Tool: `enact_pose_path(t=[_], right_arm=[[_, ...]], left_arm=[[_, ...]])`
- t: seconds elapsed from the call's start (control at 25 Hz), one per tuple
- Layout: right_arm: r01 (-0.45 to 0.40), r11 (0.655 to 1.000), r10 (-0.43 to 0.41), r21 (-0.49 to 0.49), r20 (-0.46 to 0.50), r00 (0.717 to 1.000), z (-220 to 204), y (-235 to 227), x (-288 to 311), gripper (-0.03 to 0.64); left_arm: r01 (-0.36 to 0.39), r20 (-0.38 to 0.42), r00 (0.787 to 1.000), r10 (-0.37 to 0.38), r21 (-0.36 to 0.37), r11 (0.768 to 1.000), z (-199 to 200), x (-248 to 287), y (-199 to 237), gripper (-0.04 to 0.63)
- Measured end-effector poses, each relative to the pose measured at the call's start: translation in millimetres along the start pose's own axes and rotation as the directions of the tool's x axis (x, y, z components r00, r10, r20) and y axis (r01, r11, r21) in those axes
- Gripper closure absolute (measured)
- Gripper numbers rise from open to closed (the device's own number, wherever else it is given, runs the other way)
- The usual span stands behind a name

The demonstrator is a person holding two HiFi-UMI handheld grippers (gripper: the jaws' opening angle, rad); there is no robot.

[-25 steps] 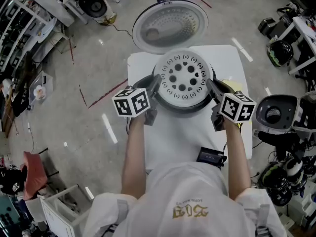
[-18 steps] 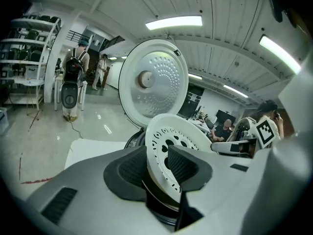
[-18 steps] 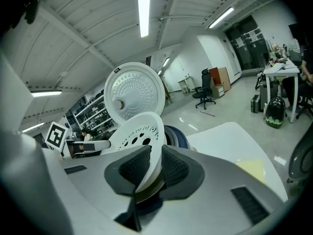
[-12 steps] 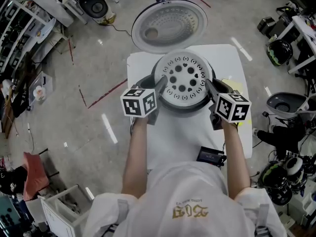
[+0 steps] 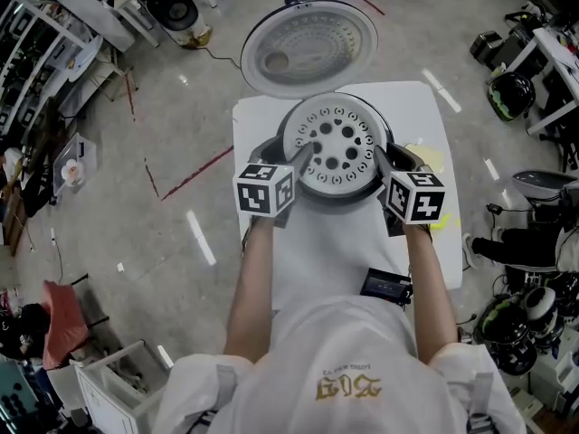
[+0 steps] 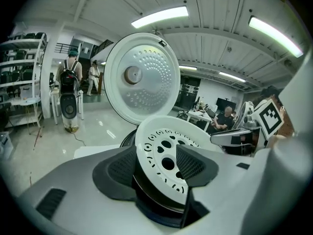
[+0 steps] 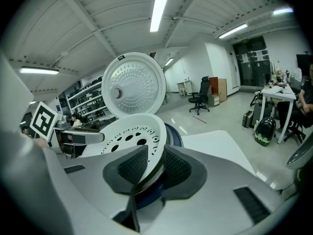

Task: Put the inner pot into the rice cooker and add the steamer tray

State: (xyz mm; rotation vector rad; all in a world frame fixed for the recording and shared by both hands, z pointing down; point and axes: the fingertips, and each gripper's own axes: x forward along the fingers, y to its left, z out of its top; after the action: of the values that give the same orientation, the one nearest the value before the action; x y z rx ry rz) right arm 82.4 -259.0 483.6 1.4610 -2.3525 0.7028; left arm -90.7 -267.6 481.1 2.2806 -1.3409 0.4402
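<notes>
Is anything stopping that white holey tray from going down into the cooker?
Nothing visible does. The round white perforated steamer tray rests over the dark rice cooker, whose round silver lid stands open behind. The left gripper and right gripper have just been opening, the tray's rim between each pair of jaws.

Jaws of left gripper (image 5: 301,159) just opened wider; rim of steamer tray (image 5: 336,145) between them, pads off it. Jaws of right gripper (image 5: 384,163) opening too, probably clear of rim. Both rolled, shifted inward toward tray.
</notes>
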Motion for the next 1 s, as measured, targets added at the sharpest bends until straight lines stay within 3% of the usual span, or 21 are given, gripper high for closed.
enact_pose_path(t=[0.48,0.68,1.0], right_arm=[[0.057,0.997,-0.057,-0.055,0.005,0.998,-5,-4,-11,0.477],[0.059,0.997,-0.058,-0.057,0.027,0.998,-9,-1,-24,0.479],[0.062,0.997,-0.057,-0.047,0.087,0.995,-7,21,-51,0.491]], left_arm=[[-0.042,-0.008,0.999,0.044,0.136,0.990,-4,5,-11,0.247],[-0.113,0.012,0.994,0.113,0.215,0.970,-5,3,-5,0.133],[-0.076,0.065,0.996,0.067,0.153,0.985,-4,-26,-12,0.207]])
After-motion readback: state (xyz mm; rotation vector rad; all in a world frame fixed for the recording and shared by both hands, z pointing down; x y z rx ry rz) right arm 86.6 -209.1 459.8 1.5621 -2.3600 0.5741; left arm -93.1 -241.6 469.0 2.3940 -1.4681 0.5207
